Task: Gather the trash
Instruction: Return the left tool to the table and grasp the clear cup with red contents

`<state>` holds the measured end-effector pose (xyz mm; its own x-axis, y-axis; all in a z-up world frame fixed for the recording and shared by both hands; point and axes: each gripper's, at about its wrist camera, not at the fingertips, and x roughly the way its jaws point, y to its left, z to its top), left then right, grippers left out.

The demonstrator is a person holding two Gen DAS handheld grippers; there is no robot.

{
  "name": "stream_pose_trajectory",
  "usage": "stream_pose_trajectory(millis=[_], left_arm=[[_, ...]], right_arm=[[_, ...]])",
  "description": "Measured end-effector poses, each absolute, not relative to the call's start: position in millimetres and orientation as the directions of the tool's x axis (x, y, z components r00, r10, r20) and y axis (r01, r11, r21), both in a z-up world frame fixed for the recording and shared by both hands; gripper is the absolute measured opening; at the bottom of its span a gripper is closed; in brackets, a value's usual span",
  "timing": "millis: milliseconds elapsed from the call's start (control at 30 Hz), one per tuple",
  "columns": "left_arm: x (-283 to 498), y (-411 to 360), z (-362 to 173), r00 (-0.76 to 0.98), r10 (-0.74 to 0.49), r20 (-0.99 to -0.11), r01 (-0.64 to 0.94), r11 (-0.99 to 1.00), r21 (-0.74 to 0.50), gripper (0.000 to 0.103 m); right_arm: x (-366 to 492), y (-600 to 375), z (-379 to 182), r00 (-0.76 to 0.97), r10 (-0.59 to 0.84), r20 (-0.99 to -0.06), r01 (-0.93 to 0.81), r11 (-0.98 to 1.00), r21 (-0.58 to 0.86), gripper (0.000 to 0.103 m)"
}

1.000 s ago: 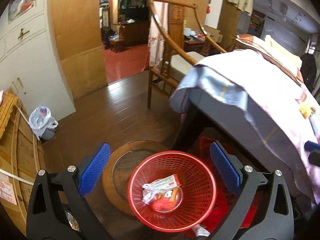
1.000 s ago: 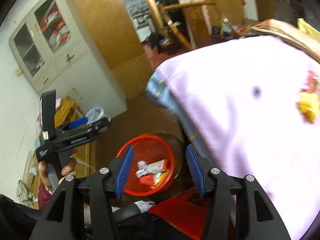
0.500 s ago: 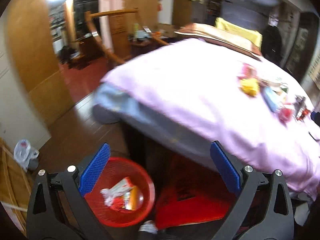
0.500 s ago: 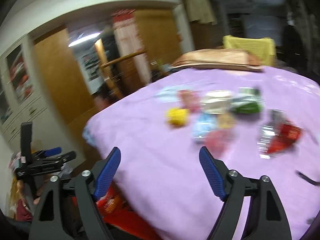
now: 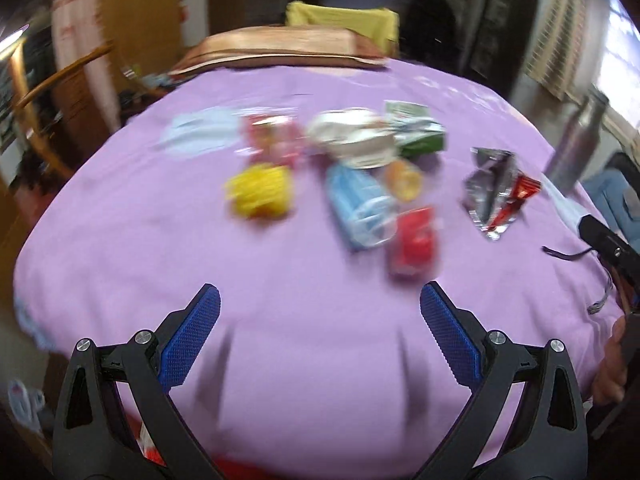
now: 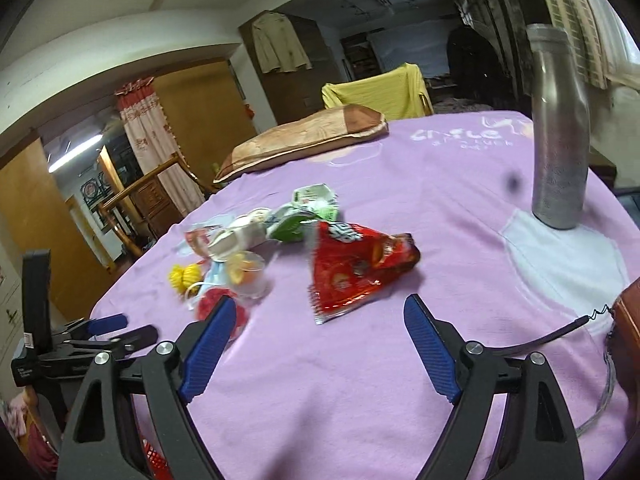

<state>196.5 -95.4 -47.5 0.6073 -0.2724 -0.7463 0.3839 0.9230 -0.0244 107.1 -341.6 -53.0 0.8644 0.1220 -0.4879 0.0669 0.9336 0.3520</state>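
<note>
Bare purple blanket lies between open right tongs and red wrapper.

Left gripper, black-framed with blue ribbed pads: jaws spread wide, nothing between them, tilted downward over the surface. In the right wrist view it appears at the left edge, seen from the side, tips parted.

Right gripper, same black frame and blue ribbed pads: jaws have just been opening and now stand wide, with nothing clamped between them.

A bare hand shows at the right edge of the left wrist view, wrapped around a dark handle.
</note>
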Motion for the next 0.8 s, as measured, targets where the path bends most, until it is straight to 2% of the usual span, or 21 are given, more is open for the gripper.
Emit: stream_pose_trajectory(millis=[233, 367, 500, 567, 667, 800], left_arm=[[218, -142, -61, 0.606, -0.234, -0.76, 0.414, 0.909, 0.05, 0.096], [225, -102, -62, 0.629, -0.165, -0.759, 0.32, 0.946, 0.059, 0.096], [227, -34, -61, 0.667, 0.026, -0.744, 0.108, 0.985, 0.131, 0.096], [223, -9, -58, 0.668, 0.068, -0.741, 0.047, 0.99, 0.132, 0.096], [215, -2, -51, 0.675, 0.015, -0.738, 0.058, 0.996, 0.073, 0.096], [207, -36, -47, 0.689, -0.065, -0.722, 0.18, 0.98, 0.083, 0.096]], right_arm=[[109, -346, -55, 0.866, 0.177, -0.468, 0.032, 0.914, 0.405, 0.088], [110, -351, -57, 0.864, 0.216, -0.455, 0.009, 0.897, 0.442, 0.088], [108, -354, -57, 0.868, 0.24, -0.434, -0.008, 0.881, 0.473, 0.088], [108, -353, -57, 0.871, 0.242, -0.428, -0.014, 0.882, 0.471, 0.088], [107, -350, -57, 0.872, 0.236, -0.429, -0.014, 0.888, 0.459, 0.089], [106, -348, -56, 0.871, 0.226, -0.436, -0.008, 0.894, 0.449, 0.089]])
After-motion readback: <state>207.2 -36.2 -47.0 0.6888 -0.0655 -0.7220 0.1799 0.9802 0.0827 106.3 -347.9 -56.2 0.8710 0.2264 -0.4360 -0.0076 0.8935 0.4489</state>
